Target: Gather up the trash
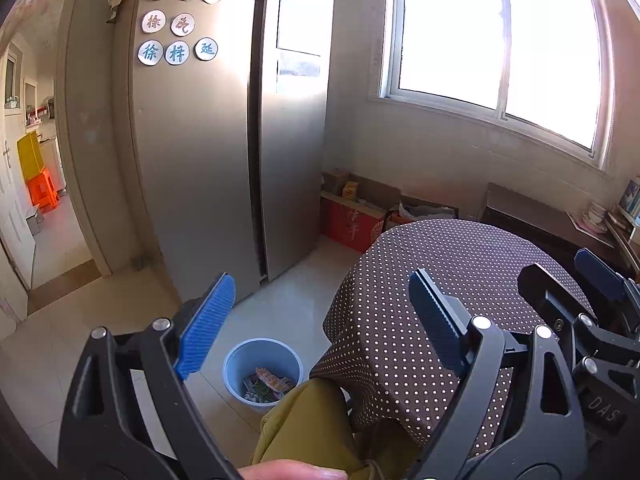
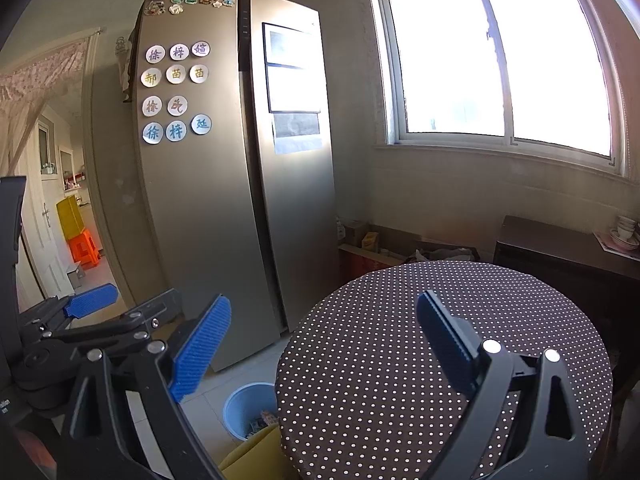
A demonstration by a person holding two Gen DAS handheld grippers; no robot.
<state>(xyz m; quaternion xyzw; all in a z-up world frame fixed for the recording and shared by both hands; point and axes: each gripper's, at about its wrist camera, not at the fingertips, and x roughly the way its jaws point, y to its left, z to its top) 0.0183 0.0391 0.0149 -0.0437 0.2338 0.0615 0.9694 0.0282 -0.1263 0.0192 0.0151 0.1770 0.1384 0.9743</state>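
A light blue bin (image 1: 262,372) stands on the floor beside the round table; several crumpled wrappers (image 1: 267,386) lie inside it. The bin also shows in the right wrist view (image 2: 249,410), partly hidden by the table. My left gripper (image 1: 320,324) is open and empty, held above the bin and the table's left edge. My right gripper (image 2: 322,346) is open and empty, held above the table's near left part. The left gripper shows at the left of the right wrist view (image 2: 90,300). The right gripper shows at the right of the left wrist view (image 1: 600,276).
A round table with a brown polka-dot cloth (image 2: 440,320) fills the near right. A tall steel fridge (image 2: 240,184) stands behind the bin. Cardboard boxes (image 1: 356,216) sit under the window. A dark cabinet (image 2: 560,256) with bowls stands at the right. My leg (image 1: 316,420) is by the bin.
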